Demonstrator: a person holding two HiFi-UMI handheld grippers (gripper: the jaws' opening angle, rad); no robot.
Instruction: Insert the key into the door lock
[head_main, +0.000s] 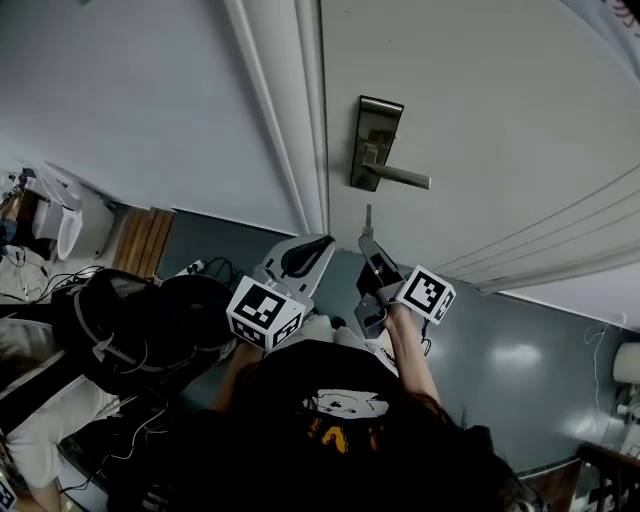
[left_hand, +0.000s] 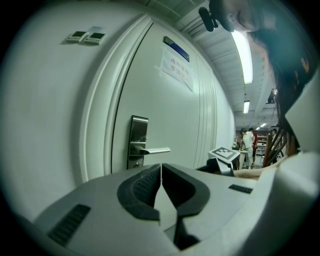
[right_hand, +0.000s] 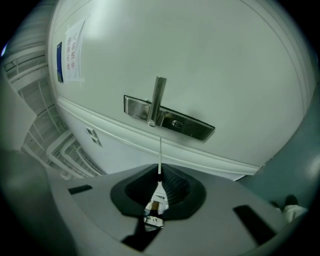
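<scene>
A pale door (head_main: 480, 120) is seen shut in its moulded frame (head_main: 295, 110), with a plain light wall (head_main: 130, 100) to its left and a grey-blue floor (head_main: 540, 340) below; a paper notice (left_hand: 176, 67) is fixed high on the door, and two small switch plates (left_hand: 86, 36) are set into the wall beside the frame. A dark metal lock plate (head_main: 372, 140) is mounted near the door's edge, and its lever handle (head_main: 402, 178) is turned toward the right in the head view. The key (head_main: 368, 220) is held just below the lock plate, apart from it, with its long axis running straight out of the jaws toward the door and its thin blade pointed at the plate. The right gripper (head_main: 369, 246) is clamped on the key's head, the blade being left free ahead of the fingertips. The left gripper (head_main: 308, 252) is held just beside it, its jaws pressed together with nothing between them.
</scene>
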